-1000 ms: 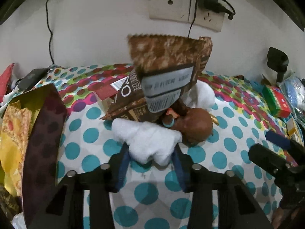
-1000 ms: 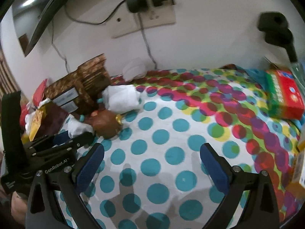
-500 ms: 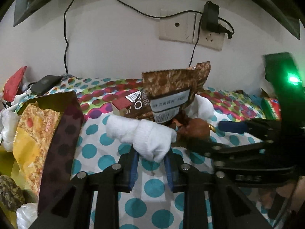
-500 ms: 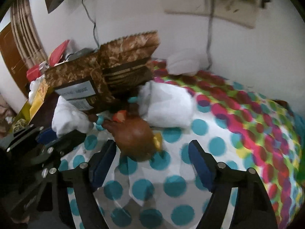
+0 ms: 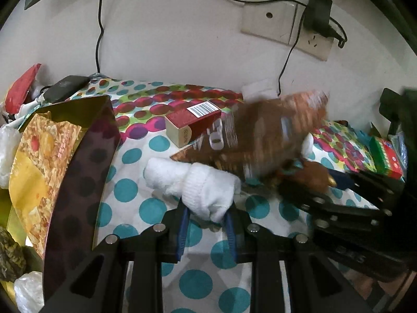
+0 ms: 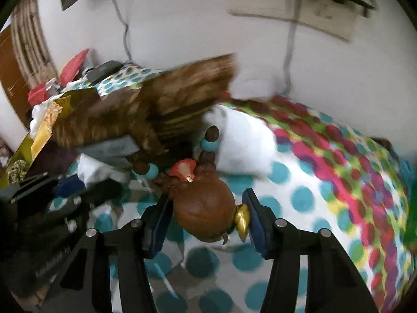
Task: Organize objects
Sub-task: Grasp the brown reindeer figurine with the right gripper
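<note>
Between right gripper (image 6: 206, 224) fingers: brown gourd (image 6: 204, 215), touching.

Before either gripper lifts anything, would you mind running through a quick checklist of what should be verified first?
1. Left gripper has the white rolled sock between its fingers: ok, pads press both sides.
2. Right gripper is around the brown round ornament: ok, though firm contact cannot be told.
3. Bead string on the ornament is free of the brown snack bag: cannot tell, it runs under the bag.
4. Snack bag is at rest: not ok, it is motion-blurred.
5. The two grippers are apart: ok, but close.
</note>
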Motion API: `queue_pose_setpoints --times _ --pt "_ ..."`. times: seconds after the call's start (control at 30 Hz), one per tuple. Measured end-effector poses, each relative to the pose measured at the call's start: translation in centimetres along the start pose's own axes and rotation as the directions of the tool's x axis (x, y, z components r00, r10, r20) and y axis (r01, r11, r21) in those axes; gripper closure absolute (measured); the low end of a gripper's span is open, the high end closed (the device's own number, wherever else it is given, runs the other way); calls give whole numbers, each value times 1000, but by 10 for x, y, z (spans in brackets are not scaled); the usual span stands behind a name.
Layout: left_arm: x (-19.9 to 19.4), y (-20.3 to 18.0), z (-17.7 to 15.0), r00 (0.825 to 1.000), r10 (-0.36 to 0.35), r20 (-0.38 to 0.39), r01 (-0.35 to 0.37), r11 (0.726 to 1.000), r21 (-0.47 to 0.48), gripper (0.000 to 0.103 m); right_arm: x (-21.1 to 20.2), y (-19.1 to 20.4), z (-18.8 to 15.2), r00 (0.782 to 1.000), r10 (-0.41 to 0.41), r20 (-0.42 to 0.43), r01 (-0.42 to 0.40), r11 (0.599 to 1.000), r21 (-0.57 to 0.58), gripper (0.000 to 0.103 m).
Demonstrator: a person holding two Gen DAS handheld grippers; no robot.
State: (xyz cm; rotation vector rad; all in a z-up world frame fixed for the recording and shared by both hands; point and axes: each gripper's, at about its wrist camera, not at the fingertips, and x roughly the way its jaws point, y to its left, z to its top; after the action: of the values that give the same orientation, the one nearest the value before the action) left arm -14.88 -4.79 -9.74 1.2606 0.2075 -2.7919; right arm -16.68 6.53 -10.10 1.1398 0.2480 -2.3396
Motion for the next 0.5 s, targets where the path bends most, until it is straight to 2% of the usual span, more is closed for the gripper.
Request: queue_pose_setpoints --times 0.13,0.27,0.5 --pt "0 -5 -1 1000 22 -2 -22 999 23 78 -15 -10 -15 997 -80 18 79 995 59 52" --pt "1 -6 -1 1000 31 -4 -31 999 30 78 -32 -28 -30 985 -172 27 165 972 164 52" --pt "0 -9 0 999 46 -5 -46 998 42 77 -48 -61 -49 973 -229 4 219 935 280 52"
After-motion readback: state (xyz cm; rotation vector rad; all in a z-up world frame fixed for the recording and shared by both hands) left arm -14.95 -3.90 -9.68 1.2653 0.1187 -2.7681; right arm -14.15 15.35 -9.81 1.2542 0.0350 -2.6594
